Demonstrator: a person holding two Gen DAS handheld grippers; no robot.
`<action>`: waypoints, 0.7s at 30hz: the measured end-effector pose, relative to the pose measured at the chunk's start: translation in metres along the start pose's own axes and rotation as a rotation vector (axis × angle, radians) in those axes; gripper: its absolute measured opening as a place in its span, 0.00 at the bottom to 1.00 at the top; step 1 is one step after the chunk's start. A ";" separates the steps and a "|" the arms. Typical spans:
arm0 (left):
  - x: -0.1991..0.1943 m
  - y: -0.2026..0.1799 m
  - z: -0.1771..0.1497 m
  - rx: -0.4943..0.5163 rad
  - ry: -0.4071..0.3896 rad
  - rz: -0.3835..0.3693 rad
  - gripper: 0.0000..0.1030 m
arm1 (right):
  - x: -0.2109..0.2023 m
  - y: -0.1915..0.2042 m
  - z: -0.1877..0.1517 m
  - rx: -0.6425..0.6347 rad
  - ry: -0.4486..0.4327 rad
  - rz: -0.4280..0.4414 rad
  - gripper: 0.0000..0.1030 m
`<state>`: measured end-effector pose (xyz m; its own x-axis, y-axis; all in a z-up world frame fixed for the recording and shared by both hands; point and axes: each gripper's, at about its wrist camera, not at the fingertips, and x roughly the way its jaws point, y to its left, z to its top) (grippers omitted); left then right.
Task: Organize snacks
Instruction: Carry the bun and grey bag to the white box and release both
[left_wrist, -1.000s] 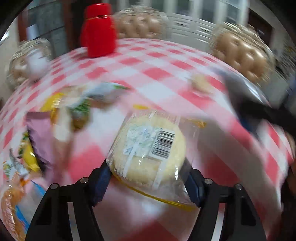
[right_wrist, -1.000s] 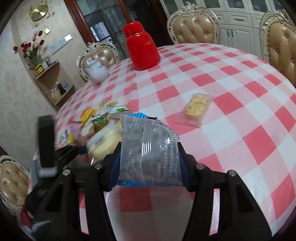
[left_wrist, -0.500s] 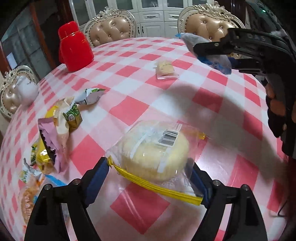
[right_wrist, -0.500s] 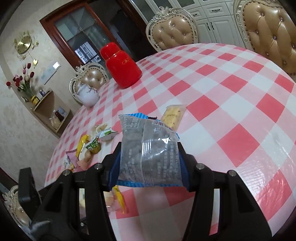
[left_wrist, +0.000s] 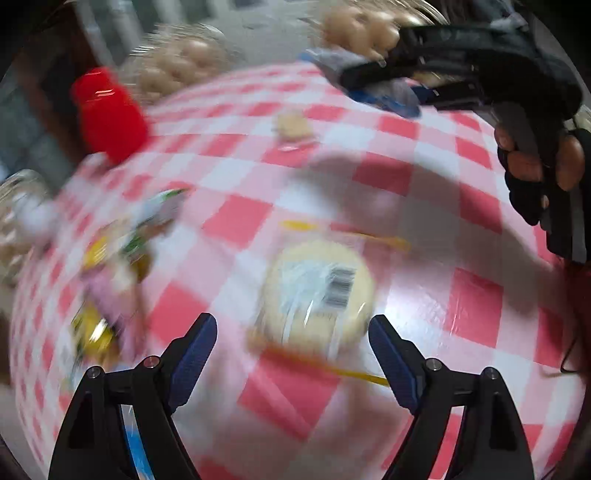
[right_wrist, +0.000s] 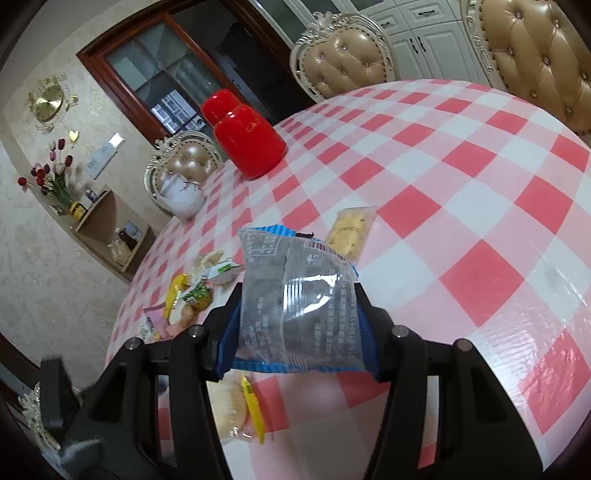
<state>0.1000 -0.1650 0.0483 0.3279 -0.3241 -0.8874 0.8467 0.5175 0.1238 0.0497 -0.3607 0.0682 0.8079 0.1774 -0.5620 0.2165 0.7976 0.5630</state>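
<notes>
Glossy checked tablecloth (right_wrist: 461, 192), crinkly packet (right_wrist: 295, 299) gripped

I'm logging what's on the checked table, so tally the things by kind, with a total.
Round pale cake in a clear wrapper with a barcode label: 1
Grey-and-blue snack packet held in the right gripper: 1
Small yellow snack packet lying alone: 1
Pile of mixed wrappers, too jumbled to count: 1
Red lidded jar: 1
White teapot: 1
Total: 6

Bare tablecloth (right_wrist: 461, 206) right of the small yellow packet (right_wrist: 349, 230); wrappers (right_wrist: 192, 295) crowd the left edge.
</notes>
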 end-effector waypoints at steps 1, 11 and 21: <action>0.011 0.001 0.012 0.042 0.046 -0.046 0.83 | 0.000 -0.001 0.000 0.002 0.001 -0.001 0.56; 0.047 0.006 0.029 -0.066 0.092 -0.130 0.71 | 0.003 -0.009 0.002 0.030 0.011 -0.021 0.57; -0.028 -0.010 -0.059 -0.509 -0.140 0.109 0.66 | 0.021 0.020 -0.015 -0.095 0.061 0.014 0.56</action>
<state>0.0574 -0.1148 0.0456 0.4846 -0.3319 -0.8093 0.5061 0.8610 -0.0501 0.0627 -0.3323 0.0579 0.7749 0.2212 -0.5922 0.1503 0.8455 0.5124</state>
